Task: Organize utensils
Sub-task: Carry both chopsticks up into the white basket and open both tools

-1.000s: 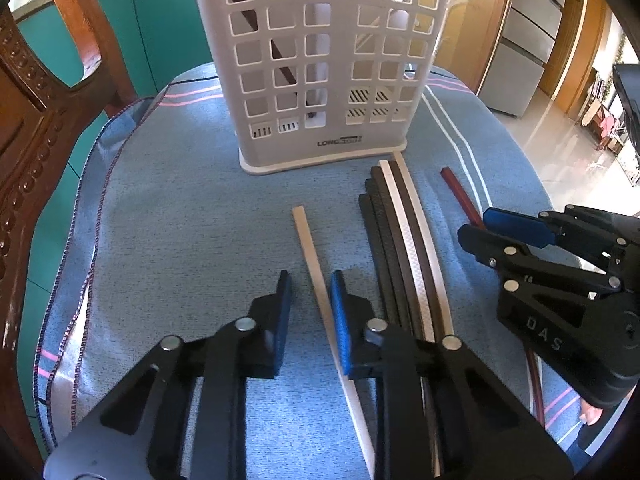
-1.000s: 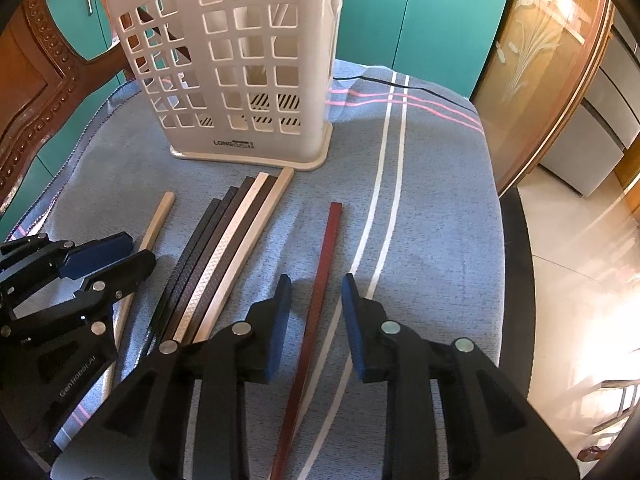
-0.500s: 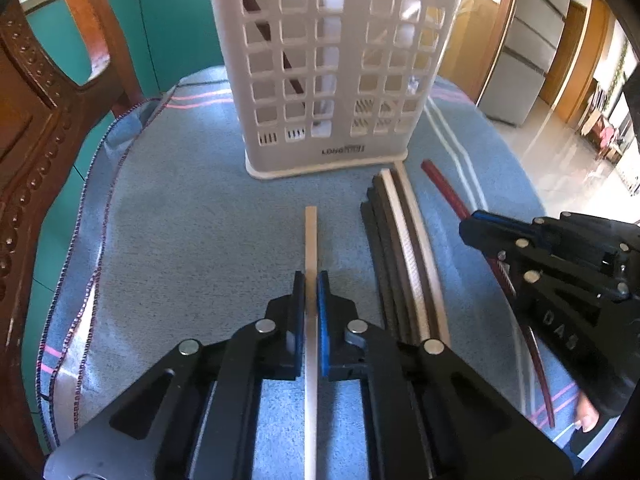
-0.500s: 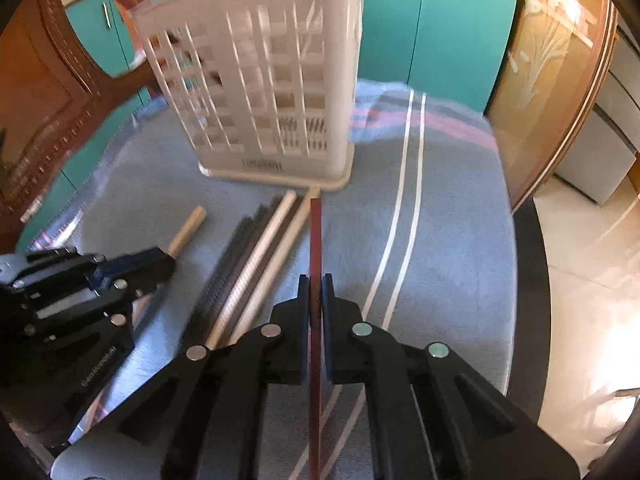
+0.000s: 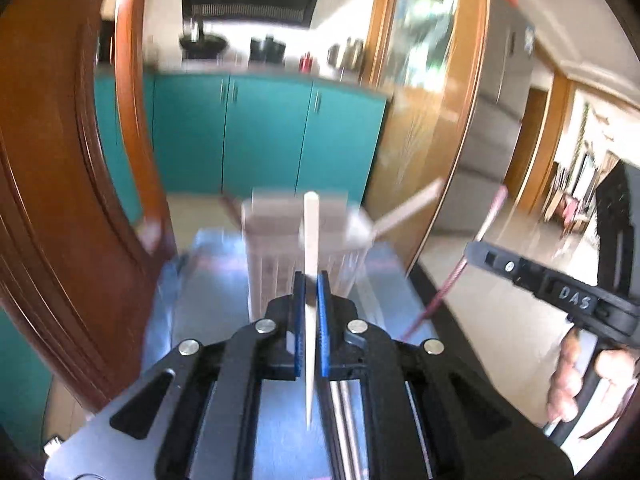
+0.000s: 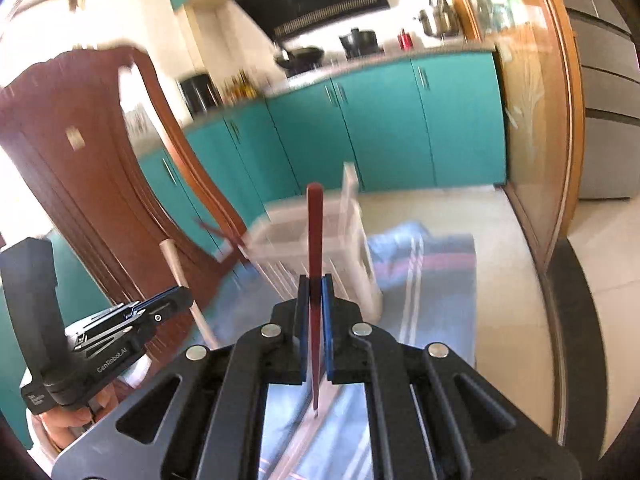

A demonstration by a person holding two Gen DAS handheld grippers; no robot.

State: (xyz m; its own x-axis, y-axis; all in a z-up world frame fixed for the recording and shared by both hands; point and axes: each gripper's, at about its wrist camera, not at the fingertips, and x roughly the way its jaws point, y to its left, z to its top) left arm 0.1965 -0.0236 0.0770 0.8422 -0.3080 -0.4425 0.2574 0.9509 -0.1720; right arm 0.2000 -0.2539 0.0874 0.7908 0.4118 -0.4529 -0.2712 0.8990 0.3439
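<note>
Since both lifted off bench: left gripper (image 5: 311, 292) clamps pale chopstick (image 5: 311, 236), right gripper (image 6: 315, 294) clamps red chopstick (image 6: 315, 232); basket (image 6: 360, 256) at 12 o'clock, drop-in next.

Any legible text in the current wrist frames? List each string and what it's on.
"DAS": on the side of the black right gripper, seen from the left wrist.
"GenRobot.AI": on the side of the black left gripper, seen from the right wrist.
A small white label lower on that left gripper's body: too small to read.
White slotted plastic utensil basket: blurred, nothing legible.
</note>
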